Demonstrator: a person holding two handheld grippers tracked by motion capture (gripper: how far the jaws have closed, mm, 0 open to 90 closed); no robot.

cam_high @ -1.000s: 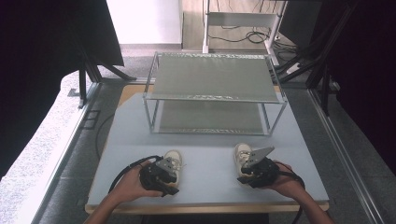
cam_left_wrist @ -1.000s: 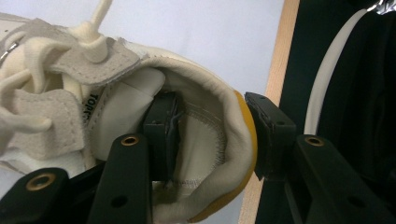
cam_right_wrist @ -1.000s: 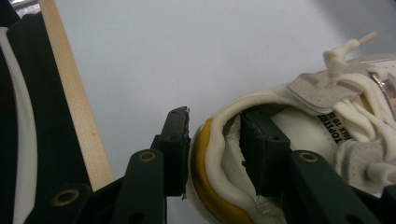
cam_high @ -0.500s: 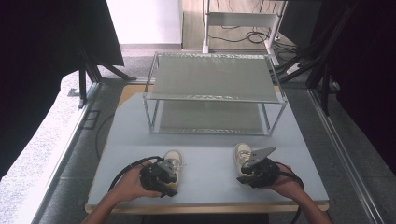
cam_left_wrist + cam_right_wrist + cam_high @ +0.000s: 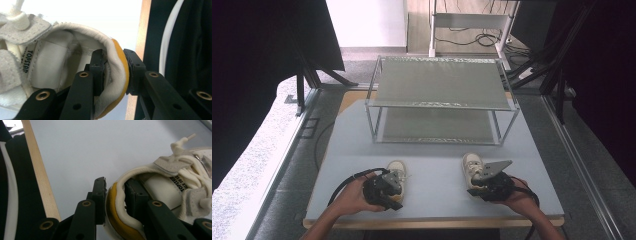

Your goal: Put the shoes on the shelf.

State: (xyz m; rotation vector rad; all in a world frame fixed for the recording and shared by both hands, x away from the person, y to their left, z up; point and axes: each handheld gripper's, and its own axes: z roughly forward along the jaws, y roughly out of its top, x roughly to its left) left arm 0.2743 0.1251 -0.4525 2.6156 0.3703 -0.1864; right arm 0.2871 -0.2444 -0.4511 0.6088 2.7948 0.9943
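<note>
Two cream sneakers lie on the grey table, toes toward the rack. The left sneaker (image 5: 396,170) has its yellow-backed heel collar (image 5: 117,75) pinched between the jaws of my left gripper (image 5: 384,189), one jaw inside the shoe and one outside. The right sneaker (image 5: 472,165) is held the same way at its heel (image 5: 115,205) by my right gripper (image 5: 489,186). Both shoes rest near the table's front edge. White laces (image 5: 190,172) and a printed tongue label show in the right gripper view.
A two-level metal rack (image 5: 439,85) with mesh shelves stands at the back of the table (image 5: 432,155). The wooden front edge (image 5: 40,172) lies just behind the heels. Black cables (image 5: 347,182) trail from the grippers. A white shelf unit (image 5: 467,20) stands beyond.
Hardly anything has moved; both grippers stay at the heels of the sneakers, the left hand shifting very slightly.
</note>
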